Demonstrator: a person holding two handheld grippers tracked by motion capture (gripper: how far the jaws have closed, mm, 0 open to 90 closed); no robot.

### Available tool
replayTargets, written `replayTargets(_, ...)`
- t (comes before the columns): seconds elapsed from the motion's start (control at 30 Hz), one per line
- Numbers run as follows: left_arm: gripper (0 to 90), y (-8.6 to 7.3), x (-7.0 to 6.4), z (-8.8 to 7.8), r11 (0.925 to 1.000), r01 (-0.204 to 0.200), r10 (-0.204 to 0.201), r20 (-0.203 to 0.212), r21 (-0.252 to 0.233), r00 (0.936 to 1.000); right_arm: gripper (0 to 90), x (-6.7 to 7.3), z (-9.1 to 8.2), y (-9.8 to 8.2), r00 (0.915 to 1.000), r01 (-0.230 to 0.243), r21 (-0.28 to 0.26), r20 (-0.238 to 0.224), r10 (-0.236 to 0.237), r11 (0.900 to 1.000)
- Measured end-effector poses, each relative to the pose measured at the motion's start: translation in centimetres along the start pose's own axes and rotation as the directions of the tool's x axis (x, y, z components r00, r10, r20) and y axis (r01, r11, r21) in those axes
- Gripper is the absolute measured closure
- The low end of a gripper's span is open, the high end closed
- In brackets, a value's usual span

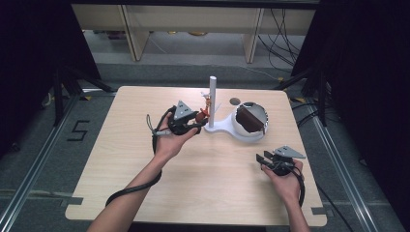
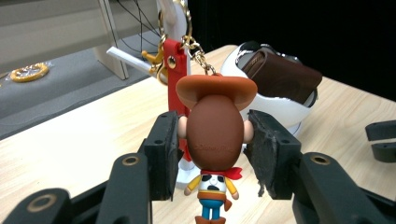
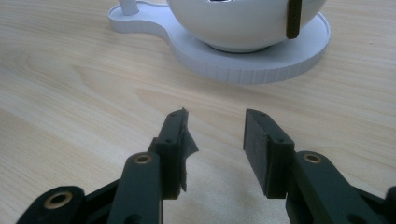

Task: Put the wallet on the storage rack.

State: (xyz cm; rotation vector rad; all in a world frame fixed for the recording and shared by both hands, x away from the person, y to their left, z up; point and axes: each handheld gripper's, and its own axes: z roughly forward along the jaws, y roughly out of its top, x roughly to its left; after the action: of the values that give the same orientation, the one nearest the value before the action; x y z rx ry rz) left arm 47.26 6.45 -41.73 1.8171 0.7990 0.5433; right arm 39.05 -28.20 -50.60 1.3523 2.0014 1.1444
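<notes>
Between the two black pads of the left tongs [image 2: 212, 140] sits the head of a little cowboy figure keychain [image 2: 215, 135], seen from behind with its brown hat on top. Both pads press right against the sides of the head, so the tongs are clamped on it. The figure hangs upright from a gold chain [image 2: 198, 53] and a red strap [image 2: 173, 70] hooked up on the white stand [image 2: 170, 16], feet dangling just above the table [image 2: 70, 140]. From the high view the left tongs [image 1: 198, 121] are right beside the stand's white post [image 1: 212, 99]. The white bowl [image 1: 250, 122] on the same base has a brown wallet [image 2: 280, 74] lying in it, just behind the figure. The right tongs [image 3: 212, 140] are well apart from all that, parked low over the table near the bowl's base [image 3: 261, 65], pads standing apart with nothing between them.
</notes>
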Motion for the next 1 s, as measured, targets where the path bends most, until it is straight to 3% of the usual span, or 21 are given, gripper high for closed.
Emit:
replayTargets(0.2,51.4,-0.4,0.1,0.1,0.9993,-0.014,0.013,0.013,0.035,0.9998,60.5,0.1,0.0,0.0,1.0,-0.006,0.003,-0.001,0.006,1.0)
replayTargets(0.43,46.7,-1.0,0.4,-0.9,0.9984,-0.03,0.031,-0.007,0.048,0.9995,60.1,0.1,0.1,0.0,1.0,-0.005,-0.006,-0.006,0.005,1.0)
replayTargets(0.73,38.1,-1.7,1.4,-3.2,0.9979,-0.044,0.045,-0.028,0.047,0.9986,59.2,0.2,0.0,0.1,1.0,0.0,-0.001,-0.007,0.0,1.0)
replayTargets(1.0,36.7,-3.7,1.8,-6.1,0.9979,-0.055,0.056,-0.056,0.035,0.9969,59.1,0.3,0.0,0.1,1.0,-0.001,-0.004,-0.003,0.001,1.0)
